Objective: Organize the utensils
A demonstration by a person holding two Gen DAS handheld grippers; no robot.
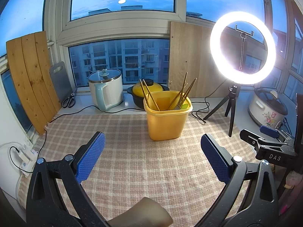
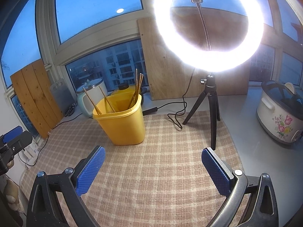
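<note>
Both sets of fingers spread wide, gripping nothing: left gripper (image 1: 153,157), right gripper (image 2: 153,168). Ahead of them, chopsticks (image 1: 149,96) and fork (image 1: 180,96) standing in the yellow bin (image 1: 166,121). No loose utensils visible on bench (image 1: 132,170). Sorted already, or awaiting emptying; can't call it.

Yellow bin (image 1: 166,121); tan plaid cloth (image 1: 132,151); seemingly golden chopsticks (image 1: 149,96).

Chopsticks (image 1: 149,96) in bin (image 1: 166,121) on mat (image 1: 132,151); kettle (image 1: 106,89), pot (image 1: 145,92) behind; ring light (image 1: 242,47) right.
</note>
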